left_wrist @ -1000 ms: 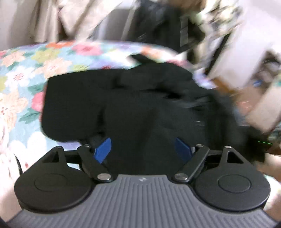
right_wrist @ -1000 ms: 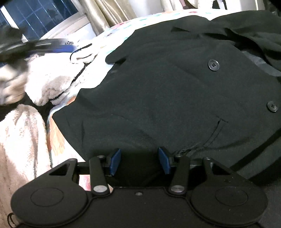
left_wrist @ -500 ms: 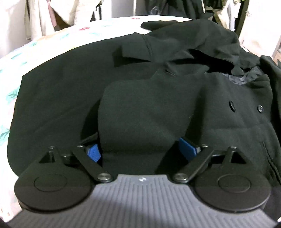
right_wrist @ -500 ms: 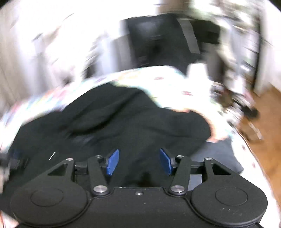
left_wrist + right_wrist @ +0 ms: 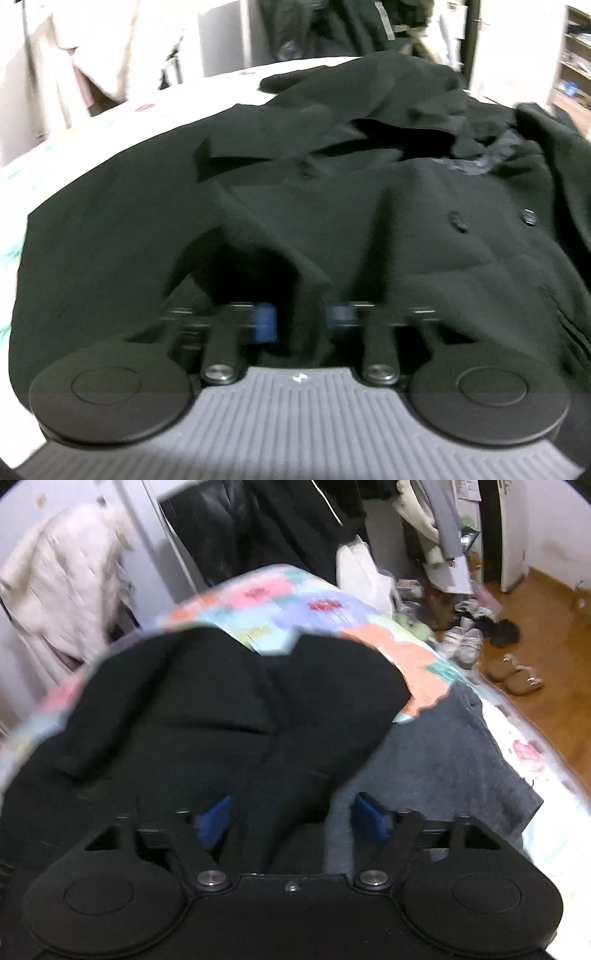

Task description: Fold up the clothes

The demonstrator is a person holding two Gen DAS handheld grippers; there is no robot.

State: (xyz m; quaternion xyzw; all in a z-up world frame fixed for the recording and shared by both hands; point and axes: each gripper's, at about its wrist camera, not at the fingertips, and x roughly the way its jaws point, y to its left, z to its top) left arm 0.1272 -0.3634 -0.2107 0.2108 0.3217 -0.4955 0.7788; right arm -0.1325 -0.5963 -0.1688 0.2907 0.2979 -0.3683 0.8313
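A black buttoned coat (image 5: 332, 192) lies spread on the bed, its collar at the far end and its buttons (image 5: 530, 218) to the right. My left gripper (image 5: 302, 320) sits low at the coat's near edge, its blue pads drawn close on a raised ridge of the black cloth. In the right wrist view, the coat (image 5: 221, 701) lies bunched over the floral bedspread (image 5: 295, 602). My right gripper (image 5: 291, 818) stands open over it, with black cloth lying loose between the wide-apart pads. Both views are motion-blurred.
A dark grey garment (image 5: 443, 746) lies on the bed just right of the coat. Pale and dark clothes (image 5: 62, 583) hang behind the bed. Shoes and slippers (image 5: 513, 672) sit on the wooden floor at the right, past the bed's edge.
My left gripper's pads have closed from wide apart onto a fold of the coat. My right gripper has swung round, still over the coat, and its pads have spread wider.
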